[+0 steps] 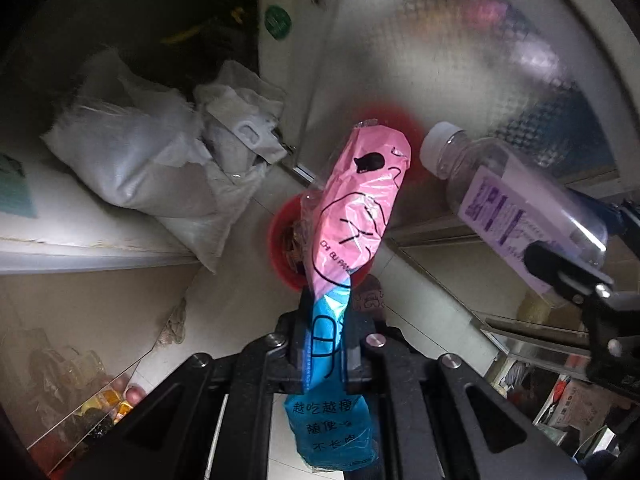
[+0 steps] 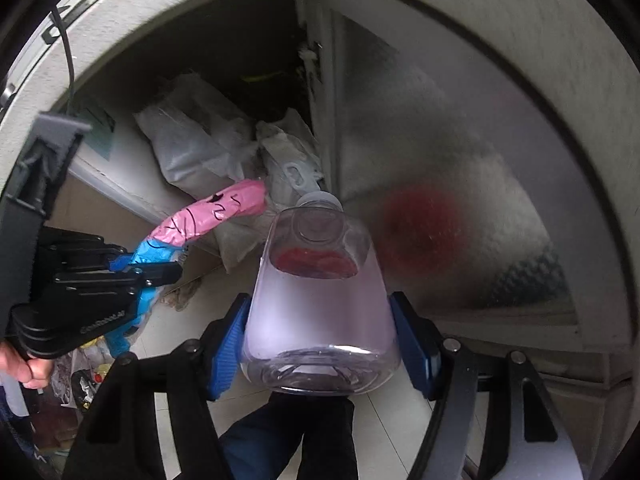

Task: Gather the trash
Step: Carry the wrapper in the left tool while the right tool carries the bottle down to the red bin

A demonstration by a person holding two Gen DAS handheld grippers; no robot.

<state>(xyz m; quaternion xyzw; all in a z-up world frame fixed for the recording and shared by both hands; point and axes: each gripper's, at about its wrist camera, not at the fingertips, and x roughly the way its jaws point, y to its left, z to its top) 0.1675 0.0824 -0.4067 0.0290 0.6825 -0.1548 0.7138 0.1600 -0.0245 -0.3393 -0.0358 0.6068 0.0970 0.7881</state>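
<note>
Left wrist view looks steeply down along the left gripper (image 1: 326,344), whose jaws are pressed nearly together on a wrapper (image 1: 352,216), pink above and blue below with black print. The wrapper's blue part is pinched between the black fingers (image 1: 298,344) and its pink end sticks out ahead, over a red bin (image 1: 280,240) standing on the tiled floor (image 1: 232,300). Trash shows inside the bin, which lies directly past the wrapper's tip.

Right wrist view shows the right gripper (image 2: 320,344) with its jaws spread wide and clamped on a clear plastic bottle (image 2: 320,300). The blue pads (image 2: 226,344) press on both sides of the bottle near its base, and its white cap points ahead and down. Through the bottle's neck the red of the bin shows. In the left wrist view the bottle (image 1: 516,208) hangs to the right of the wrapper, apart from it.

Room is tight: a frosted glass door (image 1: 460,80) stands close behind the bin, with its metal track at floor level, and white sacks (image 1: 140,152) are heaped on a raised ledge (image 1: 80,248) to the left. The floor on the near side of the bin is open. A hand (image 2: 24,364) grips the left gripper's handle.
</note>
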